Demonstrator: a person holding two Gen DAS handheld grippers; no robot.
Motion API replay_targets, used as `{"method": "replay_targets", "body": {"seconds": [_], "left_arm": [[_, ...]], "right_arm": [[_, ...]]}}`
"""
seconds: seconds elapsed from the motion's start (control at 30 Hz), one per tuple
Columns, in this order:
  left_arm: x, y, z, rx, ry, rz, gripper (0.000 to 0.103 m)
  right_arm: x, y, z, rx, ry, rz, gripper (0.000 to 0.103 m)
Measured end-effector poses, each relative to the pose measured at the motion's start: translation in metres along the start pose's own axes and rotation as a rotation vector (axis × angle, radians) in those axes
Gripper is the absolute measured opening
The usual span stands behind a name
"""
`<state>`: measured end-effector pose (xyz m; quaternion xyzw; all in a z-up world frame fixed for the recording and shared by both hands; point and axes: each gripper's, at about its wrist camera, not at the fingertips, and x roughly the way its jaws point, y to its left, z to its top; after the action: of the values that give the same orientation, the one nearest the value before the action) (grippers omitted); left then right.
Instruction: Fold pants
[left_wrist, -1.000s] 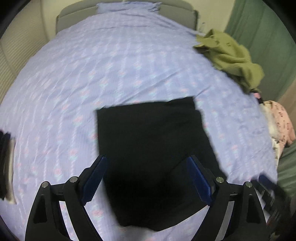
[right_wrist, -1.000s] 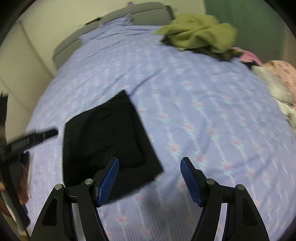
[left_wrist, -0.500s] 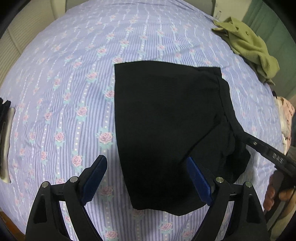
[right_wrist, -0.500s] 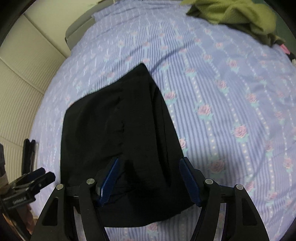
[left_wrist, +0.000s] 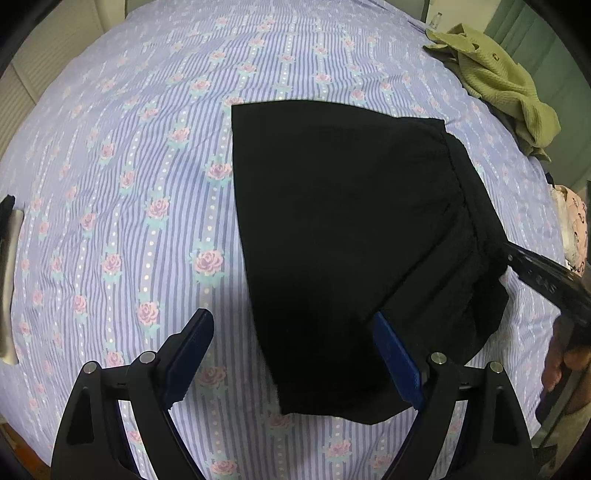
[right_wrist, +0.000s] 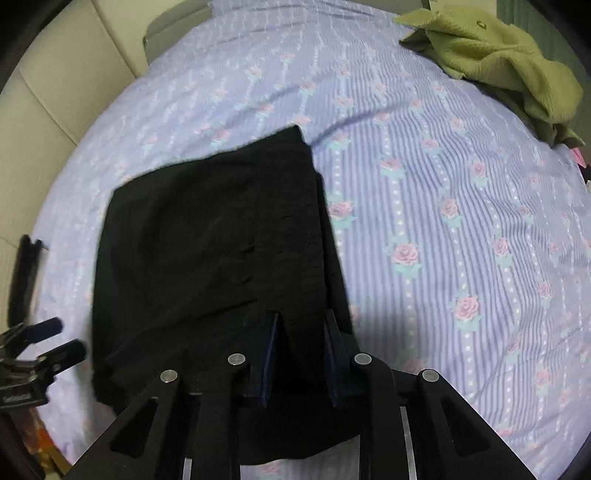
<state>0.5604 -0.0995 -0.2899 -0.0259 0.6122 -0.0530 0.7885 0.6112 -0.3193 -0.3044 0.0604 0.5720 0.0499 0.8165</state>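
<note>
The right gripper (right_wrist: 300, 354) points steeply down at the bed. Its blue fingers (right_wrist: 269, 360) have just been closing and now sit near each other, with a fold of the black pants (right_wrist: 207, 251) between them. They look like they pinch the cloth at the pants' near edge, but it is dark there and hard to be sure.

The left gripper (left_wrist: 295, 363) also points steeply down. Its fingers (left_wrist: 192, 345) are spread wide apart and hold nothing. One finger is over the bedsheet (left_wrist: 122, 177); the other is over the pants' near corner.

The pants (left_wrist: 343, 236) lie folded and flat in the middle of the bed, on the purple striped sheet with pink roses. A green sweater (right_wrist: 495, 59) lies bunched up at the far side of the bed, well apart from the pants.
</note>
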Motion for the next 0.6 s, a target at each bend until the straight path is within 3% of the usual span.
{"method": "replay_targets", "body": {"seconds": [0.2, 0.27, 0.33, 0.37, 0.43, 0.6], "left_arm": [[-0.005, -0.003, -0.006, 0.031, -0.011, 0.018, 0.088], [-0.008, -0.003, -0.007, 0.041, -0.024, 0.031, 0.088], [-0.014, -0.003, -0.006, 0.057, -0.045, 0.047, 0.088], [-0.016, -0.003, -0.005, 0.063, -0.055, 0.053, 0.088], [-0.024, -0.003, -0.006, 0.077, -0.079, 0.055, 0.088], [-0.041, -0.006, -0.009, 0.125, -0.13, 0.058, 0.088]], "right_arm": [[0.005, -0.013, -0.003, 0.054, 0.011, -0.041, 0.03], [-0.005, -0.013, -0.006, 0.043, -0.011, -0.077, 0.042], [-0.022, -0.013, -0.009, 0.052, -0.052, -0.153, 0.062], [-0.031, -0.013, -0.011, 0.069, -0.077, -0.17, 0.065], [-0.055, -0.02, -0.018, 0.141, -0.133, -0.166, 0.074], [-0.091, -0.028, -0.055, 0.357, -0.17, -0.085, 0.076]]}}
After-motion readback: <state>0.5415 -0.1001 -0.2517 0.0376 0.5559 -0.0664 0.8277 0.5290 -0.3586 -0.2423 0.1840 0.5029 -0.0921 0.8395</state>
